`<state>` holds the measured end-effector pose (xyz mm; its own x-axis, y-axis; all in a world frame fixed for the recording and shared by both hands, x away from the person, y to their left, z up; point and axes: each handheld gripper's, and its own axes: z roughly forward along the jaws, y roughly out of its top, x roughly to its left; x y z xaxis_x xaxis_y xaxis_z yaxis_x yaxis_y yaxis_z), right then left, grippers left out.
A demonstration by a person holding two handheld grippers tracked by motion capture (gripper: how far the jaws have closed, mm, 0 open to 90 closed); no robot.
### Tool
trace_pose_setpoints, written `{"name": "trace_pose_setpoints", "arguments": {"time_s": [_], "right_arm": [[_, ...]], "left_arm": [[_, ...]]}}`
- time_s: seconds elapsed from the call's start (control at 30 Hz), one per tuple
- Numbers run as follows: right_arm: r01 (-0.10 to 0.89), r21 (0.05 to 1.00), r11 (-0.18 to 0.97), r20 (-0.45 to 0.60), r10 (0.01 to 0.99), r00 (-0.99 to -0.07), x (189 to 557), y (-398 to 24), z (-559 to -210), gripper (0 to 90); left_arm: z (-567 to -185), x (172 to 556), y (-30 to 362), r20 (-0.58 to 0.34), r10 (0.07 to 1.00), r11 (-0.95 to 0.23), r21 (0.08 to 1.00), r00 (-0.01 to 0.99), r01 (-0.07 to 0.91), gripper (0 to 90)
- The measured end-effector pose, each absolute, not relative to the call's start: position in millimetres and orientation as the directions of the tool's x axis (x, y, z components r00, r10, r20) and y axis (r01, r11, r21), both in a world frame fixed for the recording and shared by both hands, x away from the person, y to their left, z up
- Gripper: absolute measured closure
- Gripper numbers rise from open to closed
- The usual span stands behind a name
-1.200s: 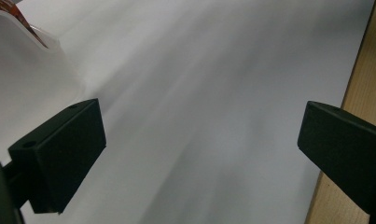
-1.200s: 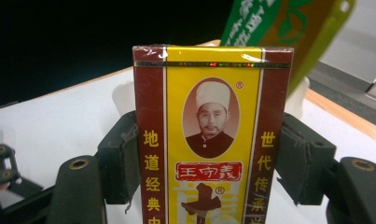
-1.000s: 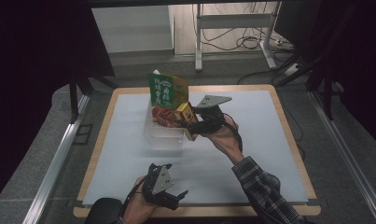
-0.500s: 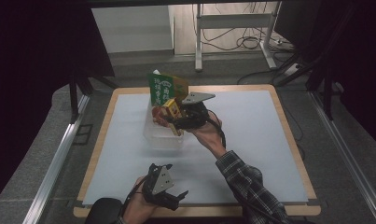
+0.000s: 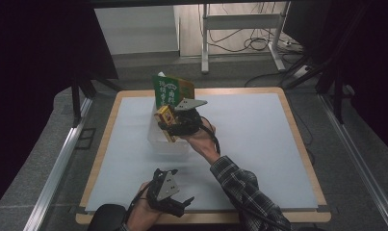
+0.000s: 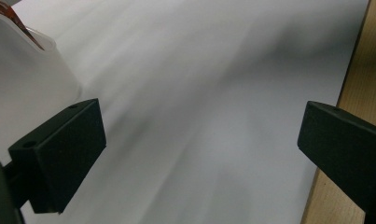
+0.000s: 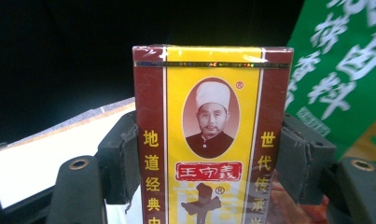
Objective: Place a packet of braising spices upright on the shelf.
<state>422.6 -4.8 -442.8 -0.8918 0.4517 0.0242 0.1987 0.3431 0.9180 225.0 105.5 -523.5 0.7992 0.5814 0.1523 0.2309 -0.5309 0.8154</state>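
Right claw: clamped on a yellow-and-maroon box, pads pressed against its two narrow sides about mid-height, printed face toward the camera. Held upright above a clear tub set left of centre on the tabletop, nearer the far edge than the near one.

Box: small printed carton under glossy film, flat-sided, corners crisp. Judged light and fairly stiff, though thin card likely to dent under a hard squeeze; film judged slippery, so a pull straight through the pads could let it slide. Best hold judged as now: across the narrow sides, near the middle, pads flat on the card, clear of the corners.

Green carton: taller, standing at the far end of the tub, just behind the box. Reddish packet low in the tub beside it, detail unclear.

Left claw: spread wide, nothing between the jaws, resting low by the near edge of the tabletop, well apart from the tub; tub wall visible in the left gripper view.
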Motion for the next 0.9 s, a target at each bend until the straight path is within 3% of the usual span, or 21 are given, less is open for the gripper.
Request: {"name": "trace_pose_setpoints", "arguments": {"time_s": [0.9], "right_arm": [[0.300,0.857,0.418,0.058,0.502,-0.863,420.1,-21.9,-490.6,32.9]], "left_arm": [[-525.5,224.4,101.8,0.163,0.564,-0.554,0.802,0.810,0.225,0.8]]}}
